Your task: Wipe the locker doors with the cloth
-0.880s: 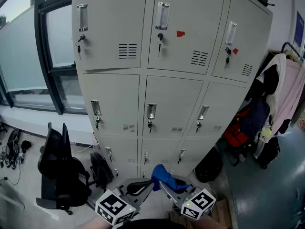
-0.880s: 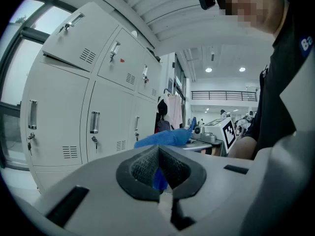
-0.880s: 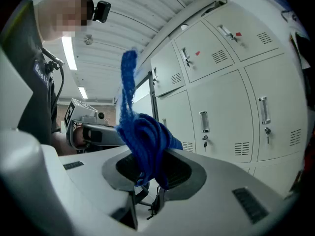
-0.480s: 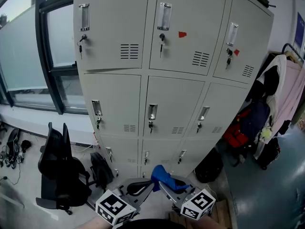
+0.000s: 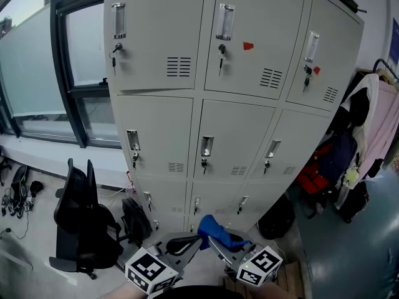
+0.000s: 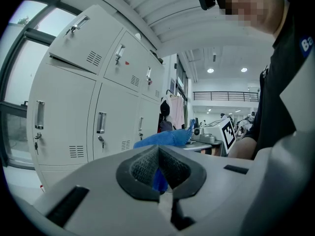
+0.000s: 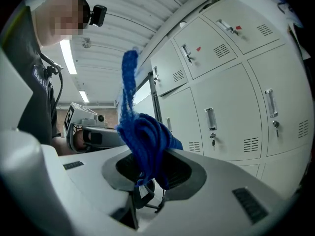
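Note:
The grey locker bank fills the head view, doors shut, keys hanging in the locks. Low in that view my right gripper is shut on a blue cloth, which bunches up out of its jaws. In the right gripper view the cloth stands up from the jaws, with the lockers to the right, some way off. My left gripper sits just left of the right one, shut, with nothing in its jaws. In the left gripper view the cloth shows beyond the jaws, and the lockers at left.
A black office chair and a dark backpack stand at the lockers' lower left, under a large window. At right hang coats above a red bag and a black bag.
The lockers have slid slightly right and down in the head view. Both grippers hold the same place and grip.

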